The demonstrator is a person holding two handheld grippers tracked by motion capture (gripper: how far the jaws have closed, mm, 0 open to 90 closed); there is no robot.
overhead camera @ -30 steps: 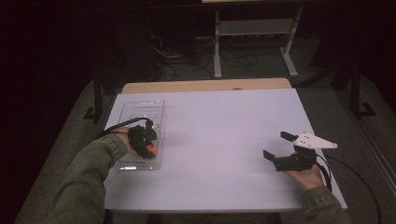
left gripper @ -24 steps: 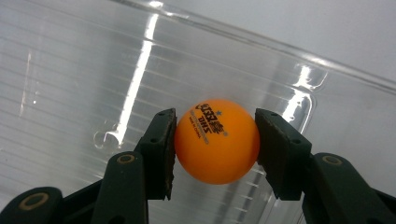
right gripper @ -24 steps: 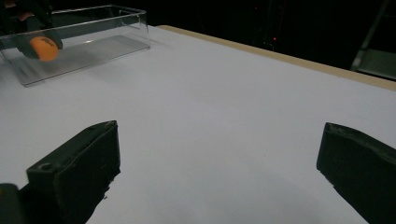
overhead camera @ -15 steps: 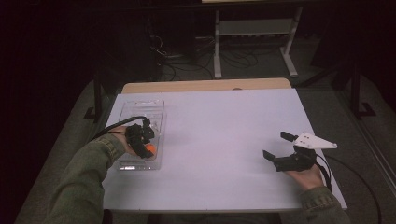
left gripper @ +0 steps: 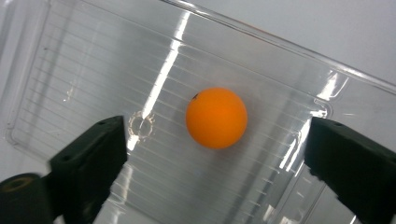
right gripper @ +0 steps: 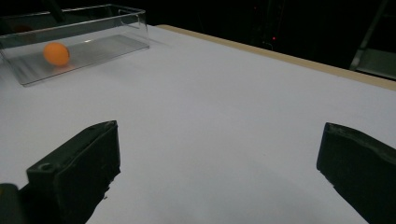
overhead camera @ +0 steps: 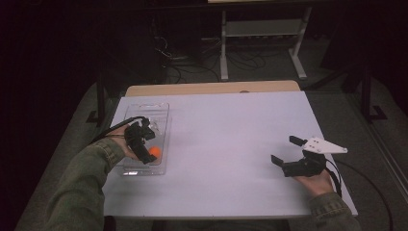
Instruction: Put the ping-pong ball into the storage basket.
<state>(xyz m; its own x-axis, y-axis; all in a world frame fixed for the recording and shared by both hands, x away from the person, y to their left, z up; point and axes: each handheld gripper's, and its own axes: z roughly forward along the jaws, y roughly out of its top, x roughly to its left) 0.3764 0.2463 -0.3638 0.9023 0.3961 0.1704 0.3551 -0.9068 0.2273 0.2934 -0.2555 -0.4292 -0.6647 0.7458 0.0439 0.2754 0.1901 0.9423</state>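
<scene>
The left hand-held gripper [left gripper: 215,154] has just opened; the orange ball [left gripper: 216,117] lies free.

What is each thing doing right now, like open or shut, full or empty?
Left gripper: open, jaws just opened, above the ball, not touching it.
Orange ball: loose on the box floor.
Clear plastic box: lidless, holding one ball.
Right gripper: open, empty, over bare table.

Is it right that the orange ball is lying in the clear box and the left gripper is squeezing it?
Not quite. The orange ball does lie in the clear box, but the left gripper isn't squeezing it: the left gripper view shows its jaws wide apart, having just opened.
</scene>
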